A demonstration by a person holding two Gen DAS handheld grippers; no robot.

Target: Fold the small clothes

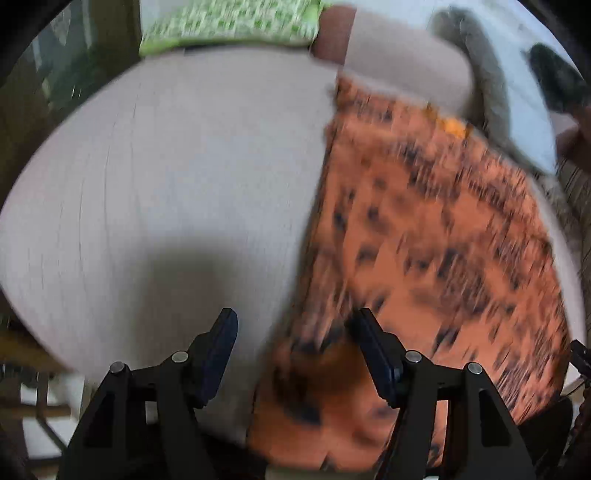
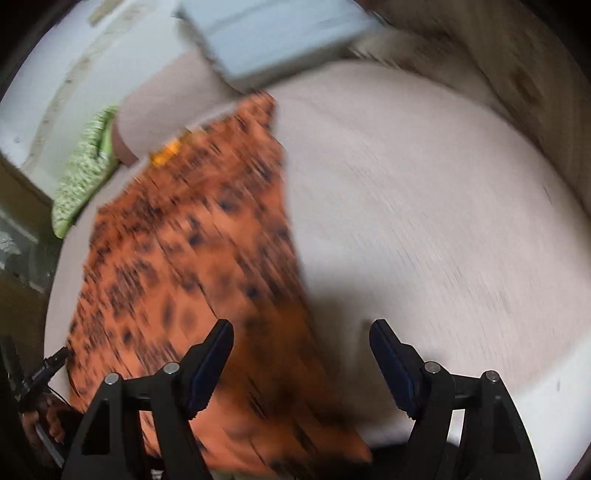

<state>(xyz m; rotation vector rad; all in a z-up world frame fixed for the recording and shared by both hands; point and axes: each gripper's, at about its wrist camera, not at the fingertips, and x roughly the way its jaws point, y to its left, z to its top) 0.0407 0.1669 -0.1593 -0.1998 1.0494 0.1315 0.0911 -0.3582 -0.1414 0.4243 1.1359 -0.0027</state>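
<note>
Left gripper [image 1: 293, 325] has its jaws apart, holding nothing, above the near edge of the orange spotted cloth [image 1: 436, 236]; right gripper [image 2: 301, 336] is also apart, over that cloth's right edge; bare pale surface [image 2: 424, 206] spreads right of it; a green patterned cloth [image 1: 229, 22] lies at the top of the frame

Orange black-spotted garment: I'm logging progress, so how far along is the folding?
Done: the orange black-spotted garment lies spread on the pale cushioned surface; blur hides whether any fold exists. In hand: nothing; the left gripper and right gripper are open above its near edge. Left: grasping and folding it.
</note>
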